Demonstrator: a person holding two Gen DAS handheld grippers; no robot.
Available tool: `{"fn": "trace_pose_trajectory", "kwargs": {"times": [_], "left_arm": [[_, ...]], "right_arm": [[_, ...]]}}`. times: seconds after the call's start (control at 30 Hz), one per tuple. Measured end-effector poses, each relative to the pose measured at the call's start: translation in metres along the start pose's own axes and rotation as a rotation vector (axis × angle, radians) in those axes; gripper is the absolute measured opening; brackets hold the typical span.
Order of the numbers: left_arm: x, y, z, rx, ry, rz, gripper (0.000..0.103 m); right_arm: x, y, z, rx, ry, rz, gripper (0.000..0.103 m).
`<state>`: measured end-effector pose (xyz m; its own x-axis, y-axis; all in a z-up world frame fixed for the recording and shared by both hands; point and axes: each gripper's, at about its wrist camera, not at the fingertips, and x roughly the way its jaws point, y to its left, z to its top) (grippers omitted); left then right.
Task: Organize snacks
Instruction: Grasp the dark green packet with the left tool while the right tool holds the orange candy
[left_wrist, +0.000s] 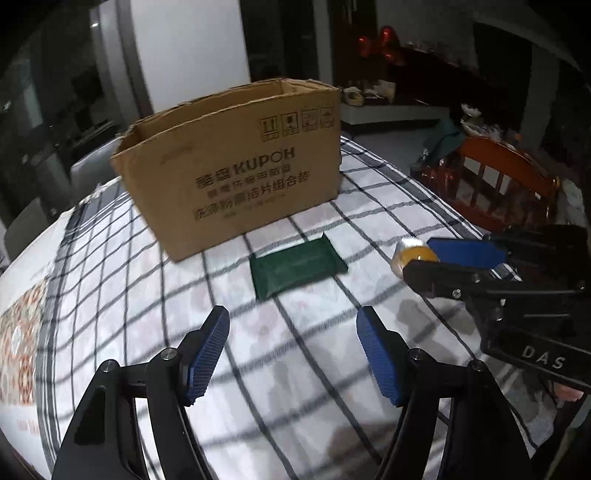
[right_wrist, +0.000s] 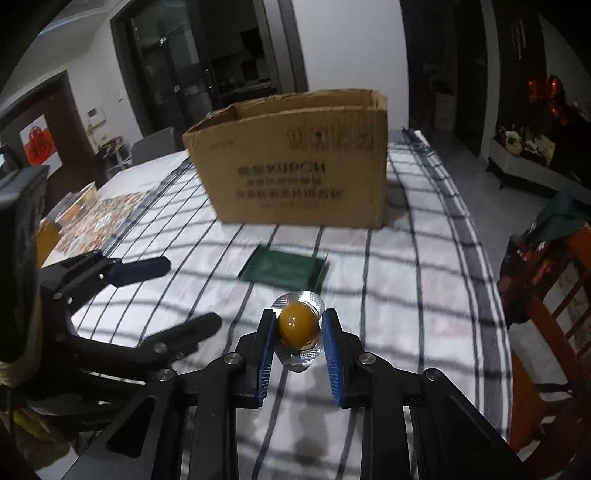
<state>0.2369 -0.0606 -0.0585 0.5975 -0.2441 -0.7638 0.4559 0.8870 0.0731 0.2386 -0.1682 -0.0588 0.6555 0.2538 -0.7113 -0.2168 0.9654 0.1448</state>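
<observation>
An open brown cardboard box (left_wrist: 236, 166) stands at the far side of the checked tablecloth; it also shows in the right wrist view (right_wrist: 295, 162). A flat dark green snack packet (left_wrist: 297, 267) lies on the cloth in front of the box, also seen in the right wrist view (right_wrist: 284, 272). My right gripper (right_wrist: 298, 328) is shut on a yellow jelly cup with a foil lid (right_wrist: 296, 325), held above the cloth; both show in the left wrist view, the gripper (left_wrist: 421, 258) and the cup (left_wrist: 413, 254). My left gripper (left_wrist: 293, 332) is open and empty, just short of the green packet.
A red wooden chair (left_wrist: 498, 181) stands at the table's right edge, also in the right wrist view (right_wrist: 546, 295). A patterned mat (right_wrist: 107, 218) and a clear container (right_wrist: 79, 199) lie at the table's left end. A grey chair (right_wrist: 153, 146) stands behind the table.
</observation>
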Motion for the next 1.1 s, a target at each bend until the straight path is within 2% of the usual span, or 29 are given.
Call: {"fn": "trace_pose_trajectory", "kwargs": {"times": [0.1, 0.17, 0.3, 0.47, 0.7, 0.93, 1.1], "left_arm": [[0.019, 0.008, 0.010, -0.026, 0.021, -0.051, 0.078], [0.028, 0.010, 0.014, -0.048, 0.033, -0.072, 0.079], [0.043, 0.010, 0.022, -0.065, 0.029, -0.098, 0.089], [0.064, 0.005, 0.036, -0.078, 0.032, -0.039, 0.098], [0.092, 0.002, 0.044, -0.095, 0.083, 0.004, 0.098], [0.111, 0.000, 0.044, -0.089, 0.117, 0.070, 0.100], [0.119, 0.003, 0.044, -0.141, 0.134, 0.050, 0.102]], "right_arm": [[0.007, -0.005, 0.009, 0.026, -0.014, -0.020, 0.027], [0.012, -0.011, 0.012, 0.050, -0.014, -0.023, 0.027], [0.021, -0.023, 0.016, 0.068, -0.009, -0.045, 0.027], [0.029, -0.041, 0.020, 0.085, -0.018, -0.077, 0.027], [0.041, -0.063, 0.024, 0.122, -0.006, -0.092, 0.027], [0.051, -0.066, 0.024, 0.120, 0.003, -0.092, 0.027], [0.056, -0.066, 0.024, 0.123, 0.010, -0.086, 0.027]]}}
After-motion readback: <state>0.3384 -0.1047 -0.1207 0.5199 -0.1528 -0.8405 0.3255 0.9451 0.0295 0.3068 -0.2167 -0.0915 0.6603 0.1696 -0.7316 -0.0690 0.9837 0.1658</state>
